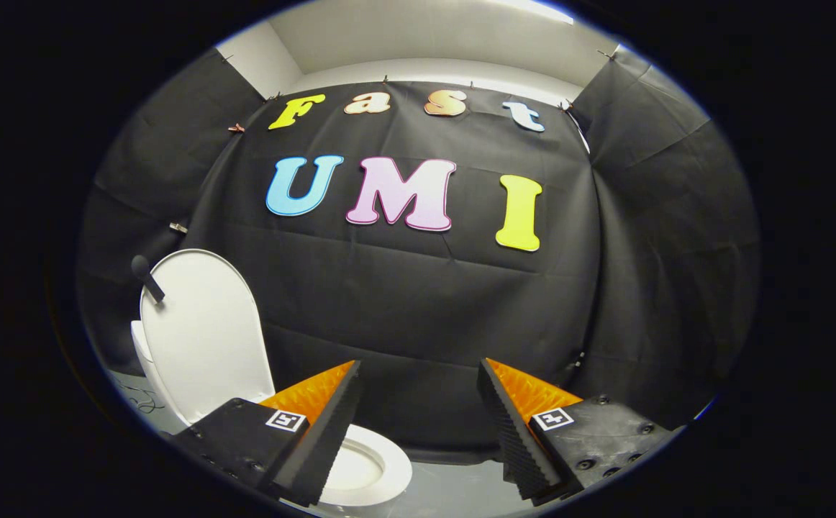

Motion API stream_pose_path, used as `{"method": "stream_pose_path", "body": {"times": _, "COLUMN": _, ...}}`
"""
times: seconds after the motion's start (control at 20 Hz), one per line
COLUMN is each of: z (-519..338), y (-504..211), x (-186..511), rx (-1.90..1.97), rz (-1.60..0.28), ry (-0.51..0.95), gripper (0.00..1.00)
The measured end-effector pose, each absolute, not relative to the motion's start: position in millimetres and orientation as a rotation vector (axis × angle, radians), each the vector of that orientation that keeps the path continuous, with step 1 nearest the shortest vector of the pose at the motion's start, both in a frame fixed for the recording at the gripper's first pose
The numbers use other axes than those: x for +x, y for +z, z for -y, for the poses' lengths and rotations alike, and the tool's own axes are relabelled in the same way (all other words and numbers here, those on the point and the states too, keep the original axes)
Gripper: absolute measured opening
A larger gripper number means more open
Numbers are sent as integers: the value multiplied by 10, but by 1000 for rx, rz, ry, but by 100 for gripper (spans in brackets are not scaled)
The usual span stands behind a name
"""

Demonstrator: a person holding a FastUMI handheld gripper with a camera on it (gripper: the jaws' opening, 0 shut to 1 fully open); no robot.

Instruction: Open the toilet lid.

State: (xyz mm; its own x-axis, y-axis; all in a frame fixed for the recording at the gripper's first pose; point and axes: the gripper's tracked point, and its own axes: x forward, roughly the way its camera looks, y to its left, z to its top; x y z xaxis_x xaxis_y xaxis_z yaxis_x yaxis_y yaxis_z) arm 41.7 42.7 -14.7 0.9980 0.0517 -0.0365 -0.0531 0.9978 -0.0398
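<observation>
One toilet stands at the lower left of the frame, with one lid raised upright and one seat ring down. One dark handle sticks out at the lid's upper left edge. One gripper shows at the bottom with two fingers spread apart, empty.

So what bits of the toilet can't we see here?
- Toilet seat, gripper view: its near side is hidden behind a finger of the open tongs.
- Bowl inside: too washed out to tell what is in it.
- Raised lid: its hinge is hidden behind that finger.
- Dark handle on the lid: too small to make out.
</observation>
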Motion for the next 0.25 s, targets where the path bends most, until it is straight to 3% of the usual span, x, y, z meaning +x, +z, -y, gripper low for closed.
{"method": "stream_pose_path", "body": {"times": 0.25, "z": -416, "y": -121, "x": 411, "rx": -28, "rz": -30, "ry": 54, "gripper": 98}}
